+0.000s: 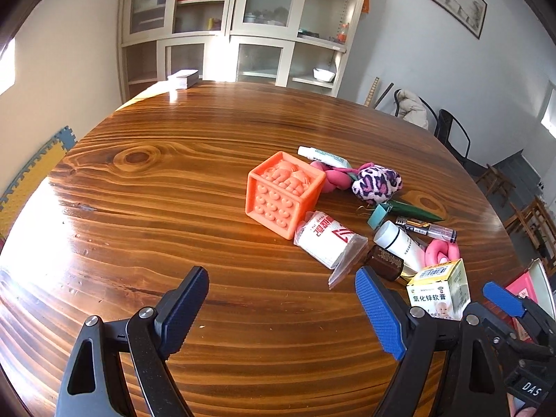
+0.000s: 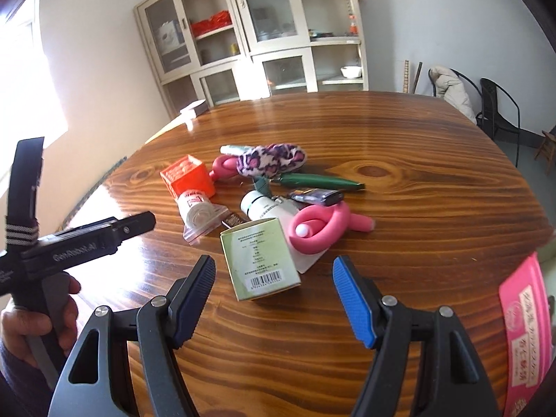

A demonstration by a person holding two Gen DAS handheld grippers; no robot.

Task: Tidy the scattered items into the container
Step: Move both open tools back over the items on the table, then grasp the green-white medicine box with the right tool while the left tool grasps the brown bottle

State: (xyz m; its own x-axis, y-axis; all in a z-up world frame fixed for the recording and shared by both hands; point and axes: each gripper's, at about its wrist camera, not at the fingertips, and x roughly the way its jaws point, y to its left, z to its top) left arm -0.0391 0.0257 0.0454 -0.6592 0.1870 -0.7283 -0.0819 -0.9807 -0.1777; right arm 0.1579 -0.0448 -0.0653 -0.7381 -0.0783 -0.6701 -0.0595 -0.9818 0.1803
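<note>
Right gripper (image 2: pixel 274 299): I spread my fingers, box (image 2: pixel 259 260) just ahead between them, lining up.
Left gripper (image 1: pixel 281 312): fingers spread, empty, waiting over bare table (image 1: pixel 173 180).

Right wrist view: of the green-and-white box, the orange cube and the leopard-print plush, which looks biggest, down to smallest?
1. Green-and-white box, though it lies nearest the camera, which flatters it.
2 and 3. Leopard-print plush and orange cube look about alike; I would not rank them.
</note>
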